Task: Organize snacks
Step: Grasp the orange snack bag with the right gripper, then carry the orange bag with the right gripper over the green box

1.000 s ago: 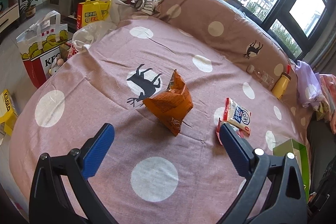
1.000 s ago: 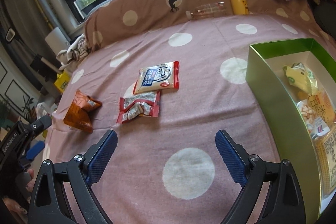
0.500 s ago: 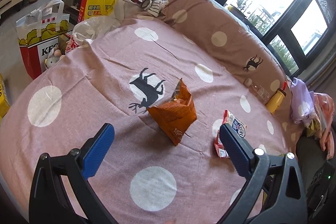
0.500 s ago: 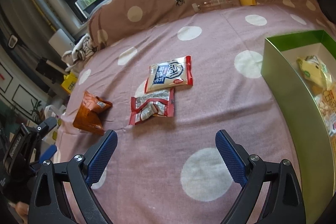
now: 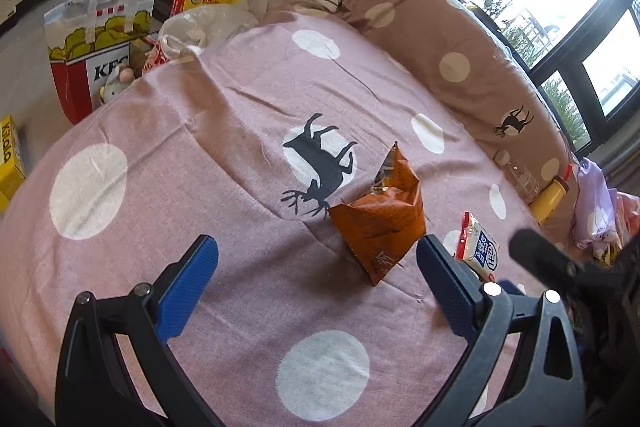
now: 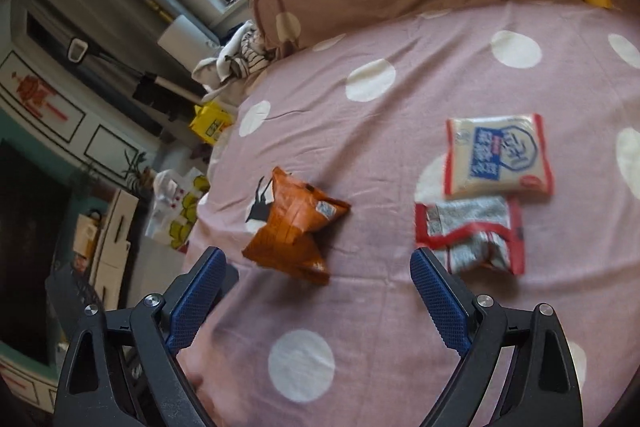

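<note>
Both claws hang wide open and empty over the bed (image 5: pixel 168 131), angled down at the orange bag (image 5: pixel 380 227). The bag sits crumpled and part upright on the pink cover, just ahead of the left claw (image 5: pixel 316 267) at about 1 o'clock, which suits a straight pinch from either side. In the right wrist view the same bag lies between the tips of the right claw (image 6: pixel 316 279), toward 11 o'clock (this claw looks the likelier to take it).

The white pack (image 6: pixel 498 157) and the red-edged pack (image 6: pixel 472 233) lie flat and touching at 2 o'clock of the orange bag, untouched.

No snack container shows; the paper bags (image 5: pixel 96 39) beside the bed are too unclear to read inside.
</note>
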